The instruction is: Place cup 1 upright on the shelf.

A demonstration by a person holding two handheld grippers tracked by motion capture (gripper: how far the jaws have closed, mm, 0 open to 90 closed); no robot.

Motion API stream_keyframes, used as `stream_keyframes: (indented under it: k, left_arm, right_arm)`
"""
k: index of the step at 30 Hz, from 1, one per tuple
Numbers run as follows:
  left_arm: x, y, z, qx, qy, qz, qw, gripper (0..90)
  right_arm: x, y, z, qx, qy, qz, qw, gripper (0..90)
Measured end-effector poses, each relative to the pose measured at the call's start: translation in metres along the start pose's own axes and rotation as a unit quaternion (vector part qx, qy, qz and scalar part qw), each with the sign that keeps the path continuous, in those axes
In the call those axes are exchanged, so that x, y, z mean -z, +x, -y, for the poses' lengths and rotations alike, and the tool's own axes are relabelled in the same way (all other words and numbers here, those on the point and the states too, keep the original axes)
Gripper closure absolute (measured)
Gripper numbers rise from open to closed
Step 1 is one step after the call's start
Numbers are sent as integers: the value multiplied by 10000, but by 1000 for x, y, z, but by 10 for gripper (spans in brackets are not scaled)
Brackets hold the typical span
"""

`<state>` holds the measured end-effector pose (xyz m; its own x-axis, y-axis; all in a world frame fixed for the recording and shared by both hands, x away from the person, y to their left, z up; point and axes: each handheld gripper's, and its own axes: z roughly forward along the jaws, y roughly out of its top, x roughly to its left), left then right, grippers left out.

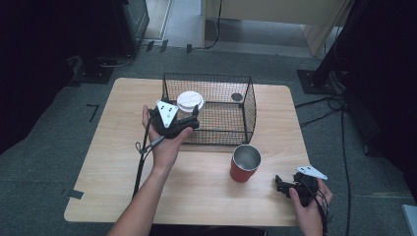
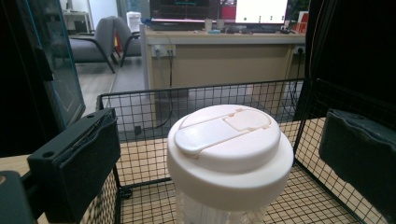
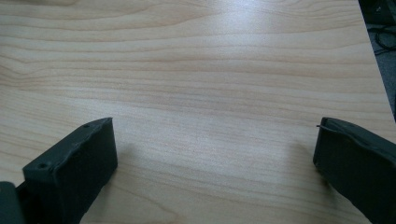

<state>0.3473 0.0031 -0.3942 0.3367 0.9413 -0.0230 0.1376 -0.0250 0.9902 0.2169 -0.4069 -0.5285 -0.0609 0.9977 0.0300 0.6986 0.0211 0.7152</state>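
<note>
A clear bottle with a white flip lid (image 1: pixel 190 101) stands upright inside the front left corner of the black wire basket (image 1: pixel 248 110). My left gripper (image 1: pixel 189 118) reaches over the basket's front left corner. In the left gripper view the bottle lid (image 2: pixel 229 144) sits between the jaws, which are spread wide with a gap on each side; that left gripper (image 2: pixel 217 163) is open. My right gripper (image 1: pixel 284 187) lies low over the table (image 1: pixel 206 196) near the front right, open, with bare wood between the jaws of the right gripper (image 3: pixel 215 163).
A red cup with a metal inside (image 1: pixel 244 163) stands in front of the basket's right part, left of my right gripper. A small dark round thing (image 1: pixel 236 97) lies at the basket's back right. Cables run on the floor to the right.
</note>
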Motion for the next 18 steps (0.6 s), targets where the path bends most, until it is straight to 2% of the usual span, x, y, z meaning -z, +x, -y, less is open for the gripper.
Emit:
stream_keyframes:
  k: [6, 15, 18]
  left_arm:
    - [18, 9, 2, 27, -79, -21, 10000, 0]
    - [48, 32, 13, 63, -26, -85, 9999, 0]
    - [56, 39, 17, -24, -5, -171, 9999, 0]
  right_arm:
    - [0, 0, 0, -7, 0, -2, 10000, 0]
    - [0, 0, 0, 4, -4, 1, 10000, 0]
    - [0, 0, 0, 0, 0, 1, 10000, 0]
